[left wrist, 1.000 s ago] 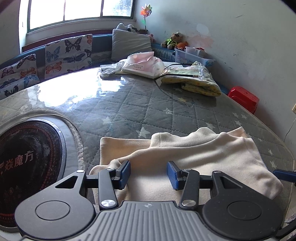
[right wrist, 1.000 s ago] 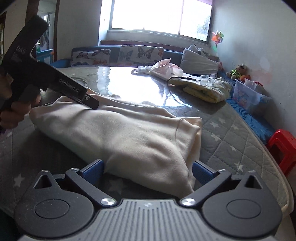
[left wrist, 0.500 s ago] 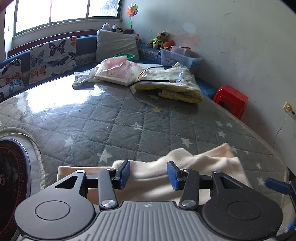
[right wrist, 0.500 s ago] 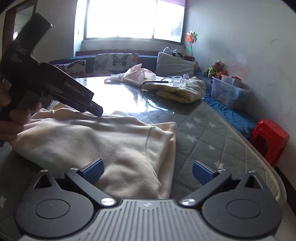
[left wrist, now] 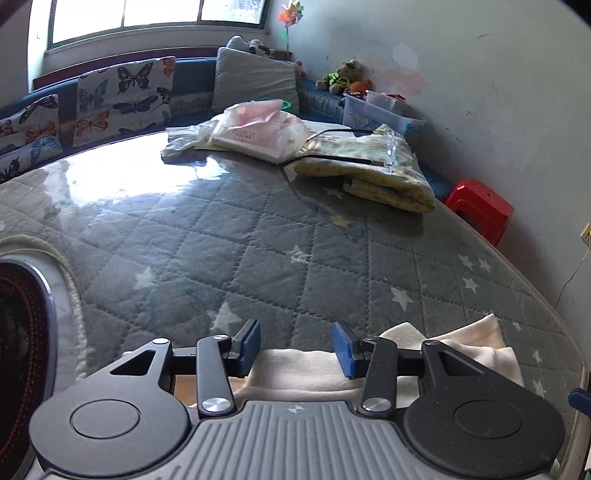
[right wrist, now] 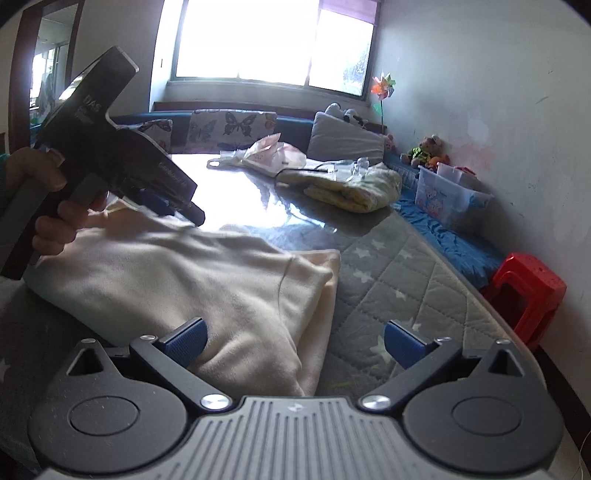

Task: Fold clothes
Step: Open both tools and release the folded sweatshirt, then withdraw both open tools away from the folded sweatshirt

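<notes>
Quilted star-print mattress point(left wrist: 280, 236) under window point(left wrist: 159, 14)

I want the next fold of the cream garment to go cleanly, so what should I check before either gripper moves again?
1. Left gripper free of cloth: ok. Its jaws stand apart with nothing pinched; the cream garment lies beyond and below them.
2. Right gripper free of cloth: ok. Jaws wide apart; the garment's corner lies between them, unpinched.
3. Garment flat on the quilted table cover: ok, folded over with layered edges on its right side.
4. Room ahead for the fold: ok. The yellow folded blanket and plastic bag lie far back.
5. Grippers clear of each other: ok, at opposite ends of the garment.
6. Garment's near edge: cannot tell, hidden under the grippers.
</notes>
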Demonstrator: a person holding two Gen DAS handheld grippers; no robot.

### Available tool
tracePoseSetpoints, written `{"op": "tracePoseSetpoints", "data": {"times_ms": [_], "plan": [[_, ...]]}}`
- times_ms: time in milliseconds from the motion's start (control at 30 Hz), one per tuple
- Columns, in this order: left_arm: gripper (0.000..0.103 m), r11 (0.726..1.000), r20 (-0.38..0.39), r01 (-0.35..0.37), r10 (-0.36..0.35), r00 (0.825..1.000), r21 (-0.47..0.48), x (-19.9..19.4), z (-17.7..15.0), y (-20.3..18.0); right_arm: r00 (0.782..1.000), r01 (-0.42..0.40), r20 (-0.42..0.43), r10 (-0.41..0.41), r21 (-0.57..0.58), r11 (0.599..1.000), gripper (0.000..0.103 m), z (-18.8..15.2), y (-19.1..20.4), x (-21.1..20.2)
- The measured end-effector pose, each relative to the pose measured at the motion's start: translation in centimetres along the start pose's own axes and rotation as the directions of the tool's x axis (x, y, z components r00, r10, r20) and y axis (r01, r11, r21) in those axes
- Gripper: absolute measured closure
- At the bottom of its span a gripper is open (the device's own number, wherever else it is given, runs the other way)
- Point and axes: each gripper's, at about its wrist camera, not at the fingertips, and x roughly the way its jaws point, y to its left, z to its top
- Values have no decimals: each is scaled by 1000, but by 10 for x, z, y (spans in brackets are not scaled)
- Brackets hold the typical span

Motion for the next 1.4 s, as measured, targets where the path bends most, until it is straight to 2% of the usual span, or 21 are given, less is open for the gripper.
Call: {"op": "tracePoseSetpoints", "data": {"times_ms": [133,233,367,533,667,800,900,1000,1100,1200,1400], "plan": [[57,1000,64,-6,4,998,26,-38,-10,6,999,-29,15,29,0,1000,0,7,12,6],[57,997,111,-11,2,994,77,-70,-29,6,999,-39,19,39,-18,999,0,5,23,8],[56,995,111,-3,-8,994,102,-99,-62,9,999,-35,23,35,-19,999,0,-3,22,1],[56,994,117,-18,5,993,111,-117,-90,11,997,-18,76,15,40,999,1,1,12,-16],[55,989,111,-47,32,993,137,-115,-103,14,999,47,23,-48,43,998,1,-5,5,-10],[52,994,89,-37,28,996,105,-116,-107,23,996,88,-27,-86,69,994,0,-16,-9,-16],[49,997,75,-24,19,997,70,-123,-101,26,999,50,-8,-50,75,996,0,-9,-10,-26],[40,997,67,-51,47,997,58,-129,-98,23,999,-50,1,50,87,995,0,-1,-2,-28],[33,999,45,-43,41,998,25,-136,-97,23,991,-124,-29,128,97,987,0,3,11,-27],[29,999,14,-43,43,999,1,-139,-99,24,987,-146,-58,151,92,985,0,3,24,-30],[20,997,-40,-73,73,997,-2,-142,-108,20,987,-145,-51,150,89,985,0,3,34,-40]]}}
